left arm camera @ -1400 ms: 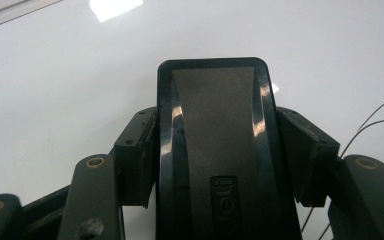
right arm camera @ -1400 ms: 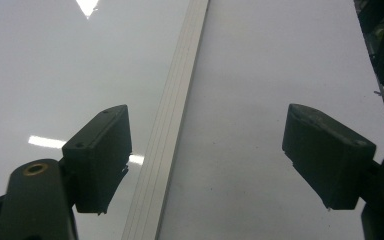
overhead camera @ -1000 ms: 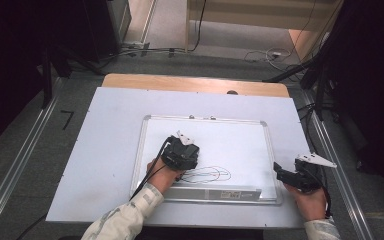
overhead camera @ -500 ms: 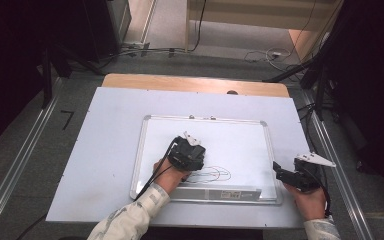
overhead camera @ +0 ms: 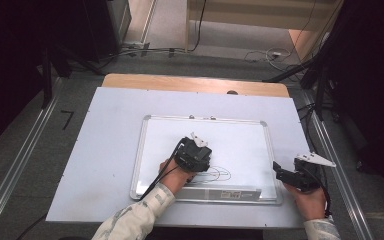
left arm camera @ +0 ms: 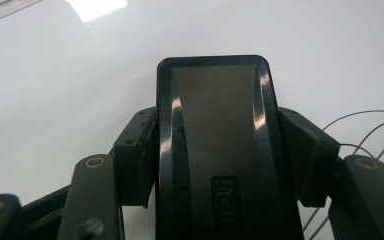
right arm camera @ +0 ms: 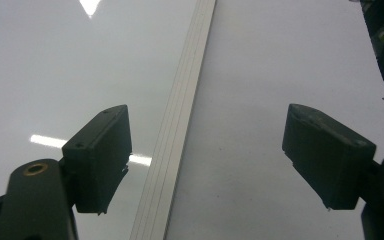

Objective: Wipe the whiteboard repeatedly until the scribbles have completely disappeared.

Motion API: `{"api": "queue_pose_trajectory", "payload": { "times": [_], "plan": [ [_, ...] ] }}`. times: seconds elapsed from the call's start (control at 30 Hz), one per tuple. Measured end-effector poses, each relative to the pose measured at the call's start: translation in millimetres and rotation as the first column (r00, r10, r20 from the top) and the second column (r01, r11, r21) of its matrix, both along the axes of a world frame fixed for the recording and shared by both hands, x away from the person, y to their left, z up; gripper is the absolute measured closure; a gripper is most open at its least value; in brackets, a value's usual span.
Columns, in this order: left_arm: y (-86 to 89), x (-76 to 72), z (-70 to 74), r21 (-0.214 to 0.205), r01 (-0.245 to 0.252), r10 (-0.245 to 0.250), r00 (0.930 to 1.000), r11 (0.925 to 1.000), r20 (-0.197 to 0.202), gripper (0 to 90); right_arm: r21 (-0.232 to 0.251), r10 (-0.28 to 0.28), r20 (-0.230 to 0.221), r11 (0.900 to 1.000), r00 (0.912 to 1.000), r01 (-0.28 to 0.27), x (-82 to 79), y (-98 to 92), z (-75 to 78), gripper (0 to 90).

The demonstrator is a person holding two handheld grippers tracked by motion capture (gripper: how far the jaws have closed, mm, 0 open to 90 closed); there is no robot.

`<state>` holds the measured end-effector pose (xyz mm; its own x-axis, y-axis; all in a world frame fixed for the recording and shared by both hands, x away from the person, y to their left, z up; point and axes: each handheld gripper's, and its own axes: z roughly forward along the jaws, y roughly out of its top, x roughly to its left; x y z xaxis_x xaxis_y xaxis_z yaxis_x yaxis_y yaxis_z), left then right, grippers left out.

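Left gripper [overhead camera: 196, 156] sits on the whiteboard [overhead camera: 240, 135], low and a little left of the board's centre, about 7 o'clock from mid-board in the high view. Its jaws are clamped on a black eraser [left arm camera: 215, 140]; in the left gripper view [left arm camera: 215, 150] the pads press both long sides of the eraser, which stands upright between them, felt face toward the camera. The eraser rests against the white surface.

Thin pen lines [overhead camera: 219, 173], looping curves, lie just at 4 o'clock of the left gripper, near the board's bottom rail. The same lines [left arm camera: 375, 130] show at 3 o'clock of the eraser in the left gripper view, close beside the right-hand jaw.

Right gripper [overhead camera: 286, 175] is at the board's lower right corner, well apart from the left one, held in the person's right hand [overhead camera: 310, 202]. Its jaws stand wide apart with nothing between them [right arm camera: 205, 155]; below them runs the board's metal frame [right arm camera: 180, 130], from 6 to 12 o'clock, with board to one side and the white table [overhead camera: 105, 150] to the other.
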<state>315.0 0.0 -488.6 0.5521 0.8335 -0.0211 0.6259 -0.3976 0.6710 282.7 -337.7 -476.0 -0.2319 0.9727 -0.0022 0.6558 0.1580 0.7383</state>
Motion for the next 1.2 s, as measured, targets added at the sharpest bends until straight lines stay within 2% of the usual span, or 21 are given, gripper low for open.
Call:
{"api": "queue_pose_trajectory", "payload": {
  "times": [0.73, 1.2],
  "plan": [
    [-26.4, 0.6, 0.1, 0.005, 0.060, -0.060, 0.9982, 0.9982, 0.004, 39.1, 0.000, 0.002, 0.000, 1.0000, 1.0000, -0.002, 0.0, 0.0, 0.0, 18.4],
    [-40.5, 1.3, 0.4, 0.007, 0.079, -0.079, 0.9969, 0.9968, 0.003, 39.1, 0.001, 0.002, 0.000, 1.0000, 1.0000, -0.002, 0.0, 0.0, 0.2, 18.4]
  ]
}}
